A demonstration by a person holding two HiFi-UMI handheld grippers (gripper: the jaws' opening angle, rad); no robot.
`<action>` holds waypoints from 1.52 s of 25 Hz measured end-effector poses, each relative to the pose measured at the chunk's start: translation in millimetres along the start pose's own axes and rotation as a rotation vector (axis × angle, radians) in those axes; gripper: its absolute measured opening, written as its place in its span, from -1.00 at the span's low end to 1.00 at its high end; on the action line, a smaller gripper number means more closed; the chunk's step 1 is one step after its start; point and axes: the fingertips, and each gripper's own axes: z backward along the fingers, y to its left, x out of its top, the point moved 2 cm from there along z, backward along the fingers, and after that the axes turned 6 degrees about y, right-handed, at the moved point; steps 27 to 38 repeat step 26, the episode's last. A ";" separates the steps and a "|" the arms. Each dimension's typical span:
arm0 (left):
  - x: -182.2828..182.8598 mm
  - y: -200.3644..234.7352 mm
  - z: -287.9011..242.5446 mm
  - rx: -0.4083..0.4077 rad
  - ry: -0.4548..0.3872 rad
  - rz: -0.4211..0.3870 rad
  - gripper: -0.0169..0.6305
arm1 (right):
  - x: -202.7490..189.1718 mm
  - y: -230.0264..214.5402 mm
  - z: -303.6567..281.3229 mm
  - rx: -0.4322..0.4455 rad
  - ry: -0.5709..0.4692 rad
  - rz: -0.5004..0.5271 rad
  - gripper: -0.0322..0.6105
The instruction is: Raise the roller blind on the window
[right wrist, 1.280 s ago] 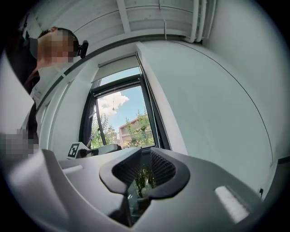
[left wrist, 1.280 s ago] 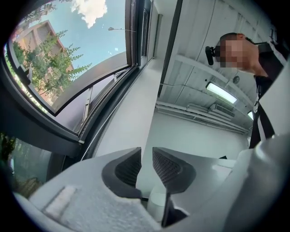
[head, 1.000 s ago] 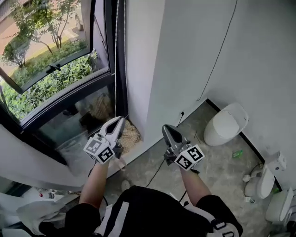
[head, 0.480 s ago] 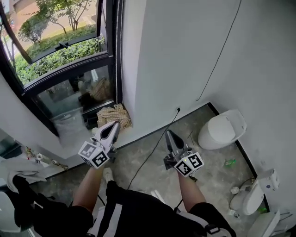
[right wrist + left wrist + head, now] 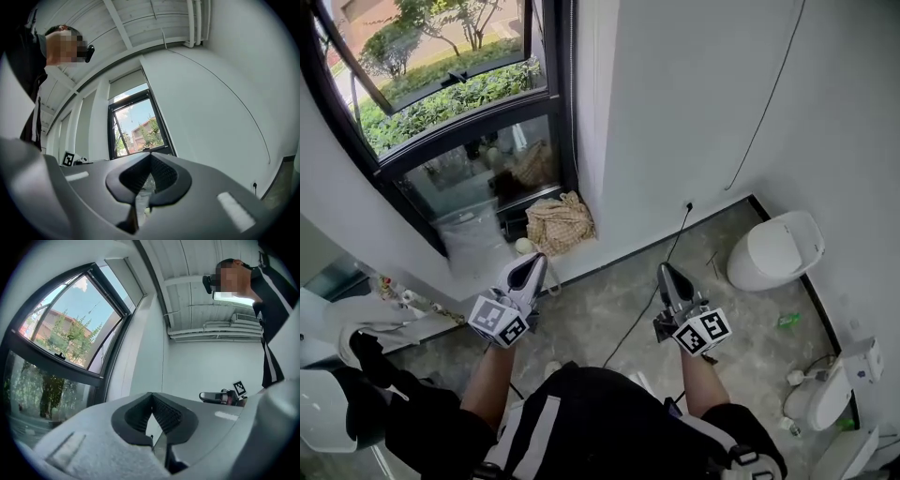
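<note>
The pale grey roller blind (image 5: pixel 127 85) hangs as a flat fabric panel across the top of the black-framed window (image 5: pixel 138 123). It is high above the right gripper (image 5: pixel 150 157) and a little to the left of its tips. Below the blind's lower edge the glass is uncovered and shows sky, a building and green trees. Seen from the left gripper (image 5: pixel 151 395), the same blind (image 5: pixel 125 281) sits high up and to the left of the jaws, at the upper right corner of the window (image 5: pixel 70 341).

Both grippers are held out in front of the person, side by side and well apart. The left gripper's jaws are closed, its ribbed black pads meeting at the tip with nothing between them. The right gripper's jaws are closed in the same way and are likewise empty.

In the head view the left gripper (image 5: pixel 530 266) points toward the lower part of the window (image 5: pixel 478 155); the blind itself lies beyond the top of this view. Just ahead of its tips a beige woven sack (image 5: pixel 560 223) lies on the grey concrete floor (image 5: pixel 600 291) at the foot of the window. The right gripper (image 5: pixel 667 275) points toward the plain white wall (image 5: pixel 675 112). Ahead of it a small wall socket (image 5: pixel 688 205) sits low on that wall, and a thin black cable (image 5: pixel 625 328) runs from the socket across the floor, passing between the two grippers. To the right of the right gripper a white ceramic toilet (image 5: pixel 775 248) stands against the wall.
</note>
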 end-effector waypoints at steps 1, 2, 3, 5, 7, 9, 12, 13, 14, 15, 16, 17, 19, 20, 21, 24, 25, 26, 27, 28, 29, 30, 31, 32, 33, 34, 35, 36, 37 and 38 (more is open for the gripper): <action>2.0 4.1 9.0 0.016 0.005 -0.006 -0.97 | -2.8 6.1 -2.6 0.002 0.008 0.007 -0.89; 2.8 8.9 16.7 0.028 0.007 -0.011 -0.97 | -5.4 11.7 -6.0 0.007 0.013 0.013 -0.89; 2.1 14.3 22.0 0.036 0.006 -0.013 -0.97 | -7.4 15.8 -10.1 0.010 0.015 0.014 -0.89; -1.6 23.5 27.0 0.037 0.001 -0.007 -0.97 | -9.8 21.3 -18.3 0.011 0.015 0.003 -0.89; -2.2 26.1 30.1 0.031 0.008 0.008 -0.97 | -11.7 27.9 -24.1 0.010 0.014 -0.011 -0.89; 0.1 24.6 31.5 0.014 0.019 0.009 -0.97 | -14.0 34.8 -28.7 0.012 0.015 -0.016 -0.89; -2.4 26.0 31.5 -0.017 0.012 0.007 -0.97 | -17.8 40.2 -33.5 0.006 0.013 -0.021 -0.89; -4.3 27.1 31.7 -0.023 0.009 0.009 -0.97 | -18.7 41.0 -33.9 0.001 0.013 -0.023 -0.89; -4.9 27.9 31.7 -0.027 0.010 0.010 -0.97 | -19.3 41.7 -34.1 -0.003 0.014 -0.023 -0.89; -4.2 28.5 31.5 -0.030 0.012 0.011 -0.97 | -19.6 42.5 -34.5 -0.008 0.016 -0.021 -0.89; -3.2 29.0 31.5 -0.034 0.013 0.013 -0.97 | -19.7 43.6 -34.8 -0.013 0.018 -0.019 -0.89; -2.8 29.3 31.8 -0.039 0.013 0.017 -0.97 | -19.7 44.8 -34.7 -0.018 0.019 -0.017 -0.89; -1.4 28.1 31.8 -0.052 0.012 0.022 -0.97 | -18.6 46.2 -33.9 -0.026 0.018 -0.013 -0.89; -0.8 27.2 30.7 -0.058 0.010 0.021 -0.97 | -17.4 45.8 -33.8 -0.028 0.017 -0.010 -0.89; -0.6 26.6 29.2 -0.064 0.009 0.020 -0.97 | -16.6 44.9 -33.9 -0.028 0.016 -0.005 -0.89; 0.5 25.7 26.4 -0.070 0.012 0.028 -0.97 | -17.5 43.4 -34.5 -0.024 0.022 0.008 -0.89; 0.5 26.2 26.0 -0.071 0.012 0.033 -0.97 | -17.0 44.1 -34.9 -0.025 0.023 0.010 -0.89; 0.5 26.9 25.8 -0.071 0.012 0.039 -0.97 | -16.3 44.9 -35.4 -0.026 0.025 0.011 -0.89; 0.5 26.9 25.8 -0.071 0.012 0.039 -0.97 | -16.3 44.9 -35.4 -0.026 0.025 0.011 -0.89; 0.5 26.9 25.8 -0.071 0.012 0.039 -0.97 | -16.3 44.9 -35.4 -0.026 0.025 0.011 -0.89; 0.5 26.9 25.8 -0.071 0.012 0.039 -0.97 | -16.3 44.9 -35.4 -0.026 0.025 0.011 -0.89; 0.5 26.9 25.8 -0.071 0.012 0.039 -0.97 | -16.3 44.9 -35.4 -0.026 0.025 0.011 -0.89; 0.5 26.9 25.8 -0.071 0.012 0.039 -0.97 | -16.3 44.9 -35.4 -0.026 0.025 0.011 -0.89; 0.5 26.9 25.8 -0.071 0.012 0.039 -0.97 | -16.3 44.9 -35.4 -0.026 0.025 0.011 -0.89; 0.5 26.9 25.8 -0.071 0.012 0.039 -0.97 | -16.3 44.9 -35.4 -0.026 0.025 0.011 -0.89; 0.5 26.9 25.8 -0.071 0.012 0.039 -0.97 | -16.3 44.9 -35.4 -0.026 0.025 0.011 -0.89; 0.5 26.9 25.8 -0.071 0.012 0.039 -0.97 | -16.3 44.9 -35.4 -0.026 0.025 0.011 -0.89; 0.5 26.9 25.8 -0.071 0.012 0.039 -0.97 | -16.3 44.9 -35.4 -0.026 0.025 0.011 -0.89; 0.5 26.9 25.8 -0.071 0.012 0.039 -0.97 | -16.3 44.9 -35.4 -0.026 0.025 0.011 -0.89; 0.5 26.9 25.8 -0.071 0.012 0.039 -0.97 | -16.3 44.9 -35.4 -0.026 0.025 0.011 -0.89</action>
